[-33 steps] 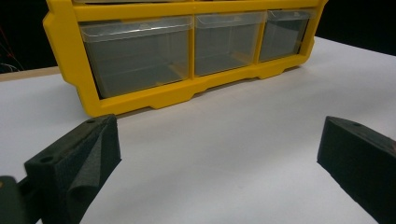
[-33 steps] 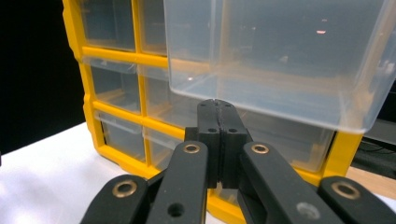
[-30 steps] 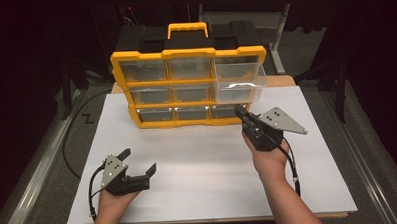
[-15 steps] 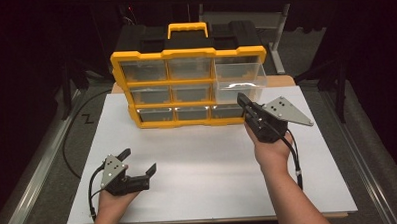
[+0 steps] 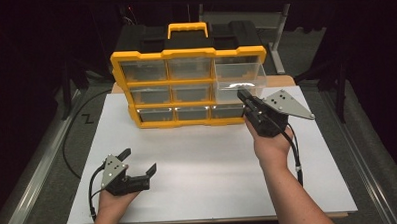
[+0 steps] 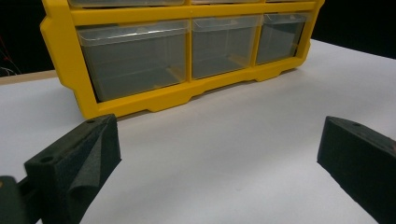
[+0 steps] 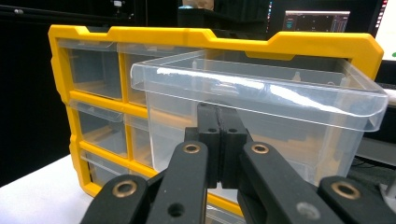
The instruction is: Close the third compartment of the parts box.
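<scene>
The clear drawer [image 7: 261, 107], upper right of the organizer [image 5: 188, 87], is light, rigid, slippery: take its front lip; right gripper [image 5: 245, 96] fingers clenched, left gripper [image 5: 138, 161] fingers released.

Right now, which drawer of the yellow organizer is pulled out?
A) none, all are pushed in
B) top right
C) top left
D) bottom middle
B: in the high view the clear top-right drawer juts forward from the yellow organizer while the others sit flush, and the right gripper, jaws closed, is right in front of it.
</scene>
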Demonstrator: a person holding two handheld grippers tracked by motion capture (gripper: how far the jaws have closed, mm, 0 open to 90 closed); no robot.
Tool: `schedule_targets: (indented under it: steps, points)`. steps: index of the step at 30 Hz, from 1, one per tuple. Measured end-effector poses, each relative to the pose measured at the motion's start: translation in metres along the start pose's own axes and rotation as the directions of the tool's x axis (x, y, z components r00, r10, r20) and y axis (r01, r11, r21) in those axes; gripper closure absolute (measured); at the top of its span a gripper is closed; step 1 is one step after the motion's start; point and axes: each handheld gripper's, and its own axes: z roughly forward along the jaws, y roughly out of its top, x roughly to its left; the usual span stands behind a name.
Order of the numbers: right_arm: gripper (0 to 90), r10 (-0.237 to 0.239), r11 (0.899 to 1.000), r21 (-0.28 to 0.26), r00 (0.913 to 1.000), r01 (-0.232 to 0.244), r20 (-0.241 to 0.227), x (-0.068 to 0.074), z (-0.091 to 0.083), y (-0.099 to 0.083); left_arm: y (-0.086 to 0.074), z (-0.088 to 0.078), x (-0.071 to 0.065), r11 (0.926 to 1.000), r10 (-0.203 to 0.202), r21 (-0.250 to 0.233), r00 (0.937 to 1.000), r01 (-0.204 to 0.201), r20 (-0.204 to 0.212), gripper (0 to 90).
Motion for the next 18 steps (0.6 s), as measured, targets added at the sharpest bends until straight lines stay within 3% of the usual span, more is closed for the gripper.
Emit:
schedule_targets:
  steps: [18]
  points:
    - [90.0, 0.009, 1.0, 0.002, 0.9998, -0.009, 0.02, -0.0016, 0.0102, 0.0045, 0.0004, 0.0002, -0.0004, 1.0, -0.004, 0.006, 1.0, 0.004, 0.001, 0.3]
